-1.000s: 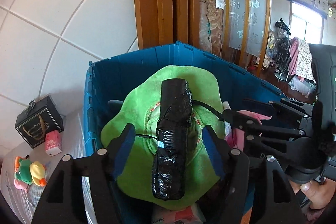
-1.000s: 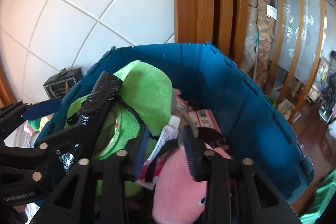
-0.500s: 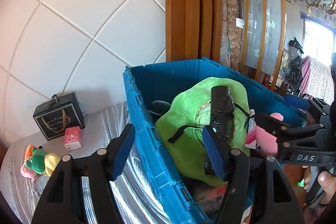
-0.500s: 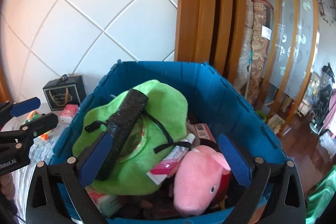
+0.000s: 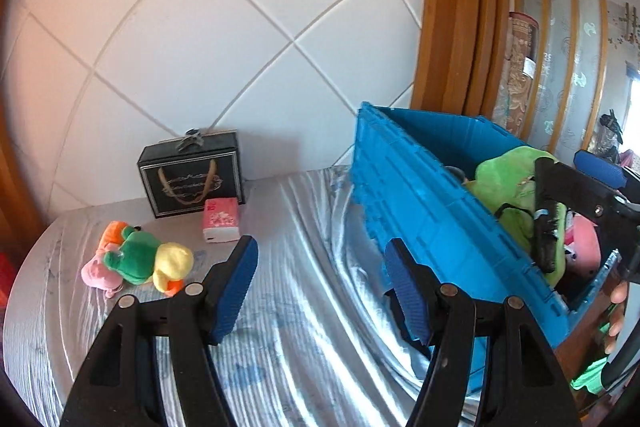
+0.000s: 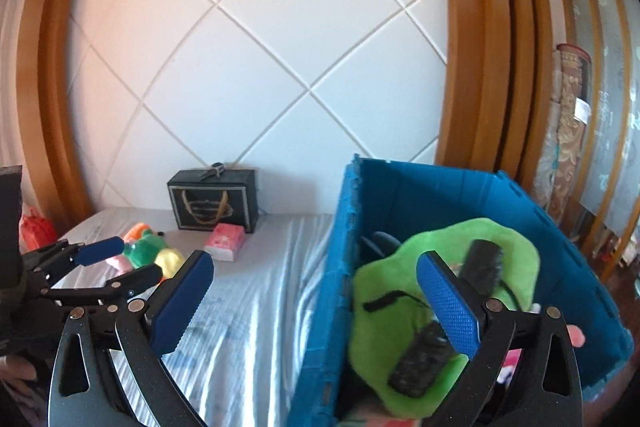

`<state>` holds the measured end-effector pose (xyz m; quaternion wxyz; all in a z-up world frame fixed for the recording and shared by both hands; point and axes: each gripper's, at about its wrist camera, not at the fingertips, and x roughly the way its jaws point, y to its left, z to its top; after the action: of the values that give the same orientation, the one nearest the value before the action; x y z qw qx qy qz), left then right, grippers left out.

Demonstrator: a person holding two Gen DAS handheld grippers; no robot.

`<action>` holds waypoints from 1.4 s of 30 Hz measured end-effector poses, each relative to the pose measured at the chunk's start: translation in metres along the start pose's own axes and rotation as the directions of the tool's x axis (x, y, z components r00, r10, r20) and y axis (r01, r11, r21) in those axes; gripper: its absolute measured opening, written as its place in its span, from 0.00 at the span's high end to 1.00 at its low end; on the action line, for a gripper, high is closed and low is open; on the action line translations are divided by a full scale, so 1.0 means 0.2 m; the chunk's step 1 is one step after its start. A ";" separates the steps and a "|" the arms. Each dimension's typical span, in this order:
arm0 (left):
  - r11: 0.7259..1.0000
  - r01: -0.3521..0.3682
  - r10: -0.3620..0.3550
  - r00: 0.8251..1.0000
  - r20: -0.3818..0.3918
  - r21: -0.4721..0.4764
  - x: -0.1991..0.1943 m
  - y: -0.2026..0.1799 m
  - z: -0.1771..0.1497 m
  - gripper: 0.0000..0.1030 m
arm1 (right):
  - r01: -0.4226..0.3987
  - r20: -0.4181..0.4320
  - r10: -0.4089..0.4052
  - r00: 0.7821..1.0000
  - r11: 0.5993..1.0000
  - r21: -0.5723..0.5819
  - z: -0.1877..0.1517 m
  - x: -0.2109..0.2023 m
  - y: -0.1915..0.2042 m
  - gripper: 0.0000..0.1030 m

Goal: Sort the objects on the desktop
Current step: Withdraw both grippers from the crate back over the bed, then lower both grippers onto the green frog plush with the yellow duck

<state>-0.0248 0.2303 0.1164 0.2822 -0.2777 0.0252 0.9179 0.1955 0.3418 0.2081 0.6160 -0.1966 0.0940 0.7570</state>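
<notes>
The left hand-held gripper [image 5: 318, 281] hangs over the striped grey cloth of the table [image 5: 280, 339], its blue pads partly apart and nothing between them. The right hand-held gripper [image 6: 316, 301] sits beside it with jaws thrown wide; they have just been opening, and they grip nothing, one pad over the cloth and the other over the bin.

On the right stands the blue plastic crate [image 5: 420, 211], already stuffed: a green plush cushion [image 6: 384, 311] on top, a black folded umbrella [image 6: 476, 269] lying across it, a bit of pink plush toy [image 5: 586, 239] at the near end.

Out on the table, far left, a black gift bag [image 5: 192, 179] stands upright against the white quilted wall. Just in front of it lies a pink tissue pack [image 5: 221, 219]. Nearer and further left is a plush toy in green, yellow, orange and pink [image 5: 138, 259], on its side, well apart from the crate.

At the far right edge, fingertips [image 5: 616, 311] of the person show by the crate.
</notes>
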 end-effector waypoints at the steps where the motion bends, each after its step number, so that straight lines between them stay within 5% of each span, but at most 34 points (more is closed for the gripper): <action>1: 1.000 -0.014 0.014 1.000 -0.006 -0.012 0.01 0.07 -0.02 0.37 | -0.019 -0.006 0.019 1.000 1.000 -0.014 0.01 0.03 0.07 0.00; 11: 0.973 -0.201 0.189 0.976 -0.112 -0.110 0.10 0.87 -0.24 0.37 | -0.153 -0.157 0.146 0.977 0.988 -0.032 -0.03 0.47 0.65 0.00; 21: 0.940 -0.286 0.241 0.942 -0.234 -0.186 0.39 1.54 -0.47 0.37 | -0.246 -0.376 0.232 0.897 0.969 0.012 -0.19 1.05 1.07 0.00; 26: 0.943 -0.290 0.241 0.933 -0.266 -0.163 0.59 1.69 -0.50 0.37 | -0.246 -0.438 0.252 0.863 0.967 0.072 -0.28 1.37 1.17 0.00; 31: 0.962 -0.254 0.219 0.935 -0.279 -0.099 0.83 1.75 -0.47 0.37 | -0.233 -0.531 0.261 0.806 0.965 0.122 -0.41 1.72 1.27 0.00; 36: 0.980 -0.200 0.186 0.928 -0.322 -0.010 1.08 1.75 -0.46 0.37 | -0.224 -0.566 0.273 0.778 0.962 0.156 -0.48 1.94 1.31 0.00; 42: 0.980 -0.200 0.185 0.928 -0.324 -0.013 1.15 1.82 -0.47 0.37 | -0.269 -0.621 0.322 0.714 0.946 0.181 -0.63 2.19 1.47 0.00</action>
<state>-0.3301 0.0228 -0.1234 0.1764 -0.4262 0.0768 0.8839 -0.1394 0.6205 -0.1158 0.4241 -0.4023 0.3588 0.7277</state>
